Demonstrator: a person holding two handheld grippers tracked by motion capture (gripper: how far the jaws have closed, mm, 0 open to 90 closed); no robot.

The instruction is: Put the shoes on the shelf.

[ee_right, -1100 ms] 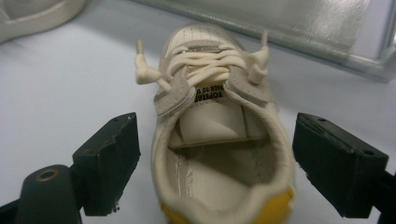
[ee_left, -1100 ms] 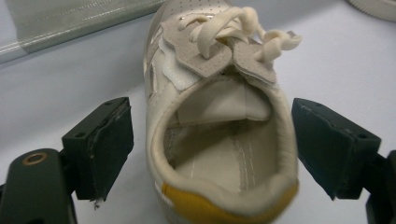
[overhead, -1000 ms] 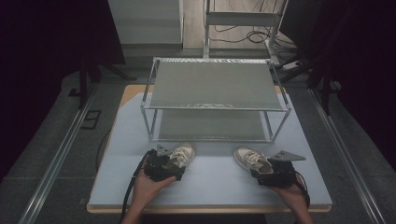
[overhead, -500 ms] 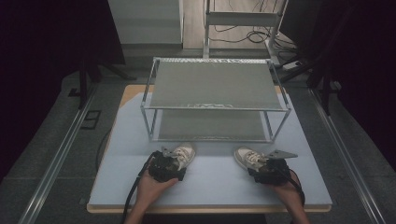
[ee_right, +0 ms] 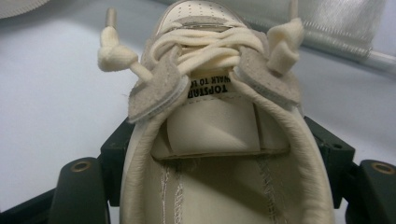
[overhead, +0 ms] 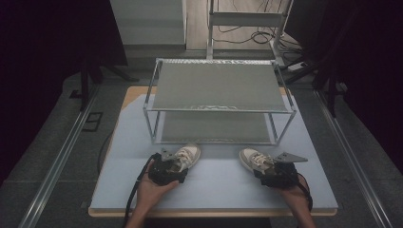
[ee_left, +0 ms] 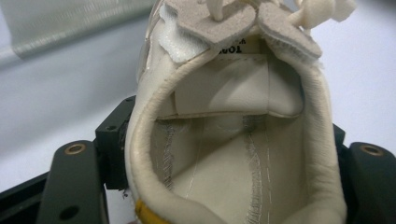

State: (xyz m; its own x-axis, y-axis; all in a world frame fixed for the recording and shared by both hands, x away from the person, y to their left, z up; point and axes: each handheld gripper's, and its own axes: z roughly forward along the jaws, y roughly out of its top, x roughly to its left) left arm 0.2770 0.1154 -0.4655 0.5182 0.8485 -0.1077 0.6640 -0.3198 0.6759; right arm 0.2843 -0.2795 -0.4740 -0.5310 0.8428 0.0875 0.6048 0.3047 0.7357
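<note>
Two shoes, a left shoe (overhead: 186,156) and a right shoe (overhead: 254,159), are seen on the pale blue table (overhead: 214,190), just in front of a two-tier wire rack (overhead: 218,90), toes pointed toward it. Each is gripped at the heel end: the left gripper (overhead: 167,172) is closed on the left shoe, its black jaws pressed to either side of the collar in the left gripper view, and the right gripper (overhead: 275,175) is closed on the right shoe in the same way. Both shoes appear to rest on the table, near each other but apart.

The step in hand is judged to be the grasp before placing the pair on the rack. A lift and a forward carry are called for next, with the soles kept level and the toes cleared over the lower shelf's (overhead: 216,127) front rail.

On the right shoe's tongue (ee_right: 212,116), "TOPSTAR" is printed upside down, above a cut-off line beginning "WALK TO". On the left shoe's tongue label (ee_left: 243,49), a few partial characters are visible, too cropped to be read.
</note>
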